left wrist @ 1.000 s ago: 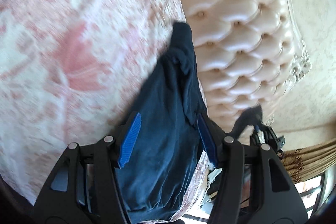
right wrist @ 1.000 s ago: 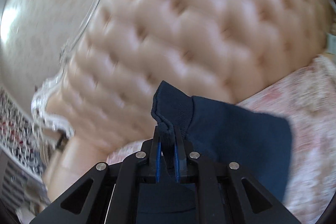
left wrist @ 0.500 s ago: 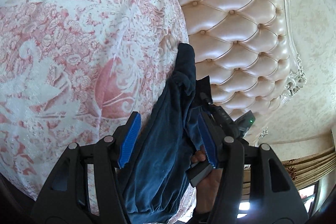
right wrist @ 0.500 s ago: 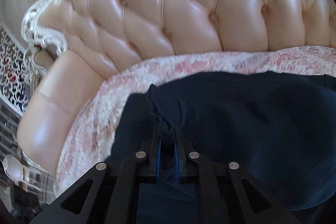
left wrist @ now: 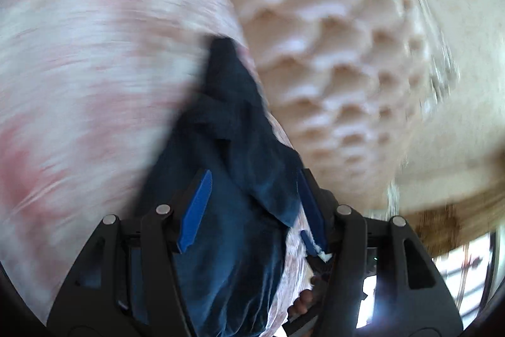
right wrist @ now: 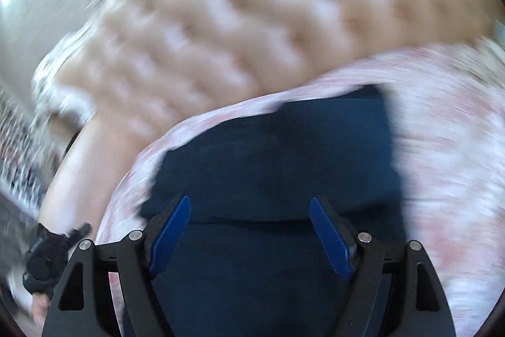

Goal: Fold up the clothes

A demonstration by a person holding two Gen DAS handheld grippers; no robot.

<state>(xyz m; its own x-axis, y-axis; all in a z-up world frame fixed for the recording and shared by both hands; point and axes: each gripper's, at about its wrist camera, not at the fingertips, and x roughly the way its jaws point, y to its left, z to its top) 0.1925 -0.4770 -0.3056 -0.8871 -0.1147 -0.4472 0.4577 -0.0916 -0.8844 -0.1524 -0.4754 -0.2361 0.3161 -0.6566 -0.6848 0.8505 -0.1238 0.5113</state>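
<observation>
A dark navy garment (right wrist: pixel 277 153) lies on the pink floral bedspread (right wrist: pixel 448 147), folded over on itself with a fold edge near my right gripper. My right gripper (right wrist: pixel 249 210) is open just above it, holding nothing. In the left wrist view the same garment (left wrist: pixel 227 185) runs bunched along the bed's edge. My left gripper (left wrist: pixel 252 179) is open above it, with cloth lying between the blue pads but not pinched. Both views are blurred by motion.
A tufted beige leather headboard (right wrist: pixel 252 21) rises right behind the garment and also shows in the left wrist view (left wrist: pixel 331 52). The bedspread (left wrist: pixel 94 84) spreads to the left. A padded bed side rail (right wrist: pixel 91 153) lies at left. A window and curtain (left wrist: pixel 457 226) are at lower right.
My right gripper has opened and let go of the garment's edge, which now lies flat on the bed. Both cameras are moving fast. My left gripper stays open.
</observation>
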